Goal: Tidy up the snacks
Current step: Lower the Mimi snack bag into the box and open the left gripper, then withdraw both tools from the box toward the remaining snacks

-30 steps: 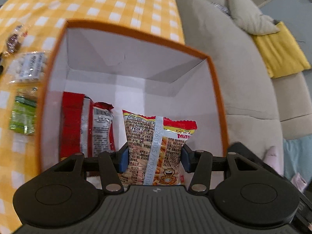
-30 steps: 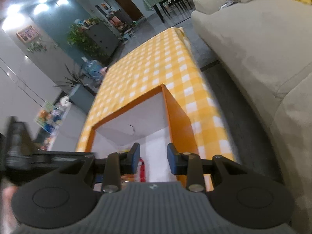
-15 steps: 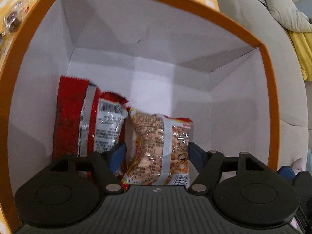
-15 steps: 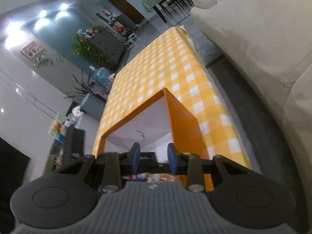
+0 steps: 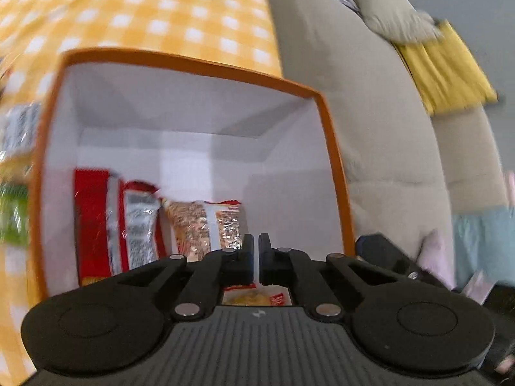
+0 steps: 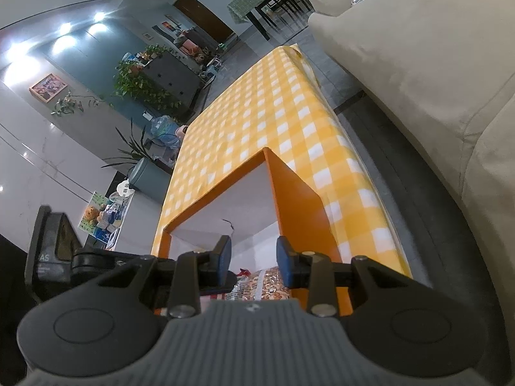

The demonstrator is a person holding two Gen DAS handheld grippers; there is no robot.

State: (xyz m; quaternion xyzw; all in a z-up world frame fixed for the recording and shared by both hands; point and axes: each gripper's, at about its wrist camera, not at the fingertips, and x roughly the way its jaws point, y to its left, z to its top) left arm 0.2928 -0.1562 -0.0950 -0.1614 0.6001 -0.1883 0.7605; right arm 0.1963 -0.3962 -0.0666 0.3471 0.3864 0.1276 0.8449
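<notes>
Your left gripper [image 5: 258, 259] hangs over the near side of the orange box [image 5: 333, 173]. Its jaws are almost closed, with only a thin gap, and they hold nothing. Your right gripper [image 6: 253, 261] sits by the box's near right corner, jaws partly open and empty.

The box stands on the worktop [image 6: 257, 122] near its right edge, close to the sofa [image 6: 434, 64]. Inside, a red packet [image 5: 93, 222] leans on the left wall. A silver and red packet [image 5: 140, 222] stands next to it. An orange snack bag [image 5: 206, 222] leans beside that, near the middle. The right half of the box floor looks bare.

More snacks lie on the worktop to the left of the box: a green packet [image 5: 13, 222] and a clear packet [image 5: 19, 125]. They are blurry.

These bags look light, puffy and crinkly, and the shiny film is probably slippery. The food inside may break if you squeeze hard. Pinch the flat sealed edge at the top or the middle of a bag, gently. The green packet is likely next.
</notes>
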